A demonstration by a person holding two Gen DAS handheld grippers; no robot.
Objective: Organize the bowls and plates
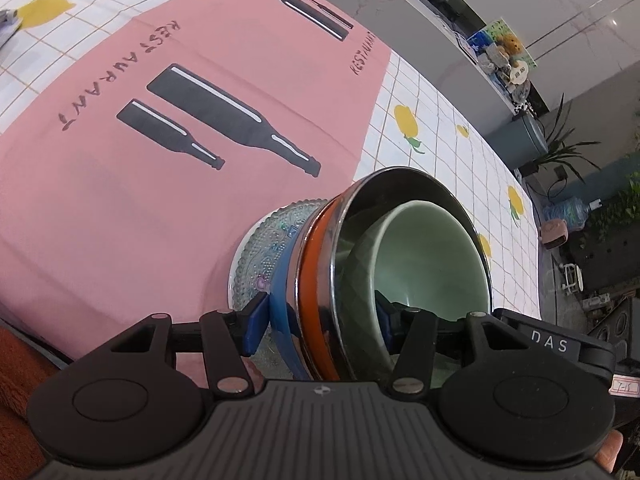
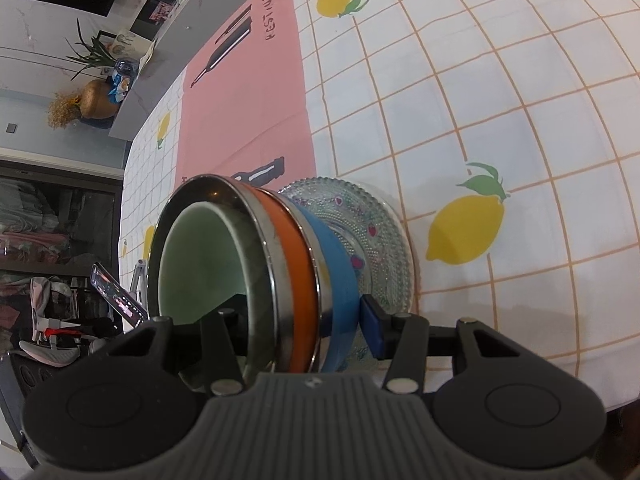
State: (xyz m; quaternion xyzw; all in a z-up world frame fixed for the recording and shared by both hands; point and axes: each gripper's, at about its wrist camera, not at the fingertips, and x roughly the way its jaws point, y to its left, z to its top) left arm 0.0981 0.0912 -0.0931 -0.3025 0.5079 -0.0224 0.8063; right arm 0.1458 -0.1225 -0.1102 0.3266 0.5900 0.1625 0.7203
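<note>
A nested stack stands at the pink mat's (image 1: 120, 200) edge: a beaded glass plate (image 1: 256, 256) (image 2: 384, 240) at the bottom, then a blue bowl (image 1: 282, 304) (image 2: 340, 268), a steel bowl with an orange band (image 1: 312, 272) (image 2: 298, 264), and a pale green bowl (image 1: 428, 256) (image 2: 200, 256) inside. My left gripper (image 1: 320, 320) clamps one side of the stack, with one blue pad against the blue bowl's outside and the other inside the green bowl. From the opposite side my right gripper (image 2: 300, 318) clamps it the same way; its inner finger is partly hidden in the green bowl.
A white, lemon-printed tablecloth (image 2: 480, 100) covers the table around the mat. The table's far edge runs close behind the stack (image 1: 532, 240). A phone on a stand (image 2: 116, 292) is beyond that edge. A counter with small items (image 1: 500, 60) and potted plants (image 2: 92, 56) lie further off.
</note>
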